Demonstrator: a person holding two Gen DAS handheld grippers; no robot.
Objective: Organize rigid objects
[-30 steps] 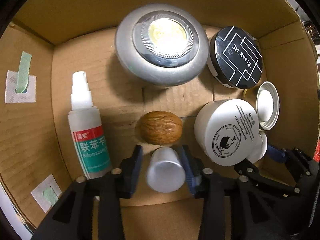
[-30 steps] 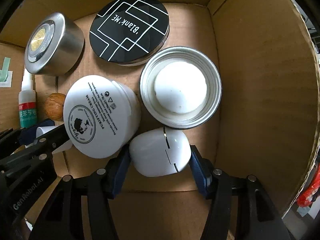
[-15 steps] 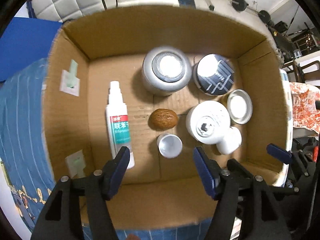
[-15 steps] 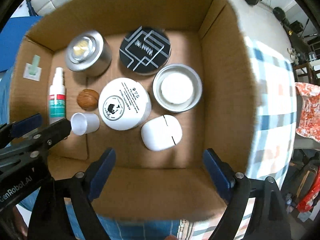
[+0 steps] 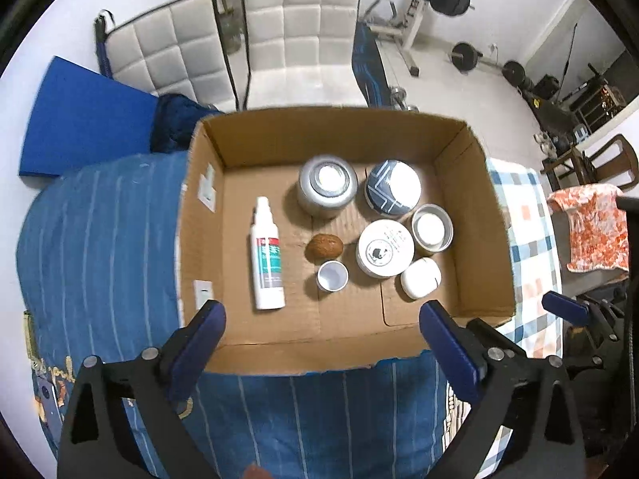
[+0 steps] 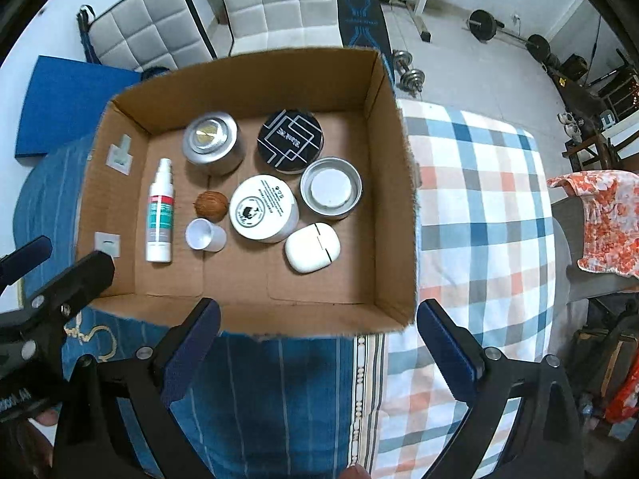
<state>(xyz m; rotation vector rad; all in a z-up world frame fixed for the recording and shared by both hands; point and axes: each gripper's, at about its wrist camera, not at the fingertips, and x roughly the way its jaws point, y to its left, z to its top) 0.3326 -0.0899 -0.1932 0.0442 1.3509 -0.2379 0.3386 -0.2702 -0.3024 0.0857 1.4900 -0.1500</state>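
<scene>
Lettering on black round tin reads "Blank ME".

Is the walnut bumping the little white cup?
Apart. The left wrist view shows a strip of cardboard between the walnut and the little white cup.

cardboard box: matt brown corrugated card, ragged front rim
silver canister: brushed metal, dull sheen
black round tin: glossy lid, white line print
white jar: smooth plastic, printed lid
walnut: rough brown shell
white case: smooth glossy plastic
checked cloth: woven fabric
</scene>
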